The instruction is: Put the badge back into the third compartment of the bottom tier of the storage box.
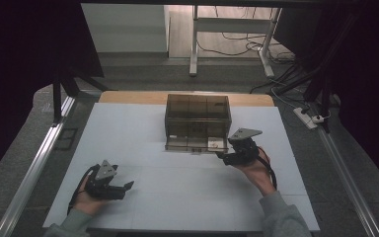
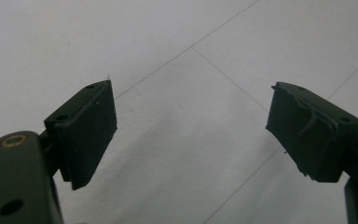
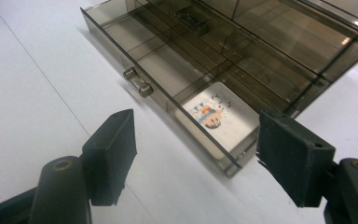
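A smoky transparent drawer box (image 1: pixel 197 113) stands at the far middle of the white table (image 1: pixel 143 148). Its bottom drawer (image 1: pixel 194 144) is pulled out toward me, and a small white card with a colourful print (image 3: pixel 216 116) lies in the right end compartment. The drawer front carries a small round knob (image 3: pixel 137 82). My right gripper (image 1: pixel 223 157) hovers just in front of the drawer's right end, open, with nothing between its pads (image 3: pixel 112 149). My left gripper (image 1: pixel 128 186) rests low at the near left of the table, open and empty, looking at bare tabletop (image 2: pixel 191 130).
Metal rails (image 1: pixel 34 168) run along both sides of the table. Beyond its far edge stand a white frame leg (image 1: pixel 194 44) and loose cables (image 1: pixel 286 79) on the floor, with a power strip (image 1: pixel 308 117) at the right.
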`<move>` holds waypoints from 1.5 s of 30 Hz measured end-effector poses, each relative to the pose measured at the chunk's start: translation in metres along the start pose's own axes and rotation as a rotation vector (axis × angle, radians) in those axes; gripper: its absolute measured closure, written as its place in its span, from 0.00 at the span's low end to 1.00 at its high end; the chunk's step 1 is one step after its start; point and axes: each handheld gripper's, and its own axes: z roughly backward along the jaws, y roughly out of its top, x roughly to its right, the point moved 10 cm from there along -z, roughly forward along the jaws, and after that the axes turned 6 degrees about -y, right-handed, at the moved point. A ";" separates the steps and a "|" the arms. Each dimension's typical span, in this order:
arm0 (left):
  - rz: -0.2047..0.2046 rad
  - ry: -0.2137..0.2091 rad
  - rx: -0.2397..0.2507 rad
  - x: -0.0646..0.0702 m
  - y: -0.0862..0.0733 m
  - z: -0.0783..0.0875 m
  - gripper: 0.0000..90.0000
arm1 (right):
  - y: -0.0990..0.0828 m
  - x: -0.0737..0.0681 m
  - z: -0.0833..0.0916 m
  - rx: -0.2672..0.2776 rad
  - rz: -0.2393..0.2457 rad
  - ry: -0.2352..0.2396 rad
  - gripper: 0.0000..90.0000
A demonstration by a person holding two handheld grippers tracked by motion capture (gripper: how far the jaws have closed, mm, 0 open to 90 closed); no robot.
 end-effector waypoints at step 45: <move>-0.019 -0.015 -0.015 0.004 -0.002 -0.001 0.18 | -0.098 0.011 0.056 0.030 -0.057 0.000 0.30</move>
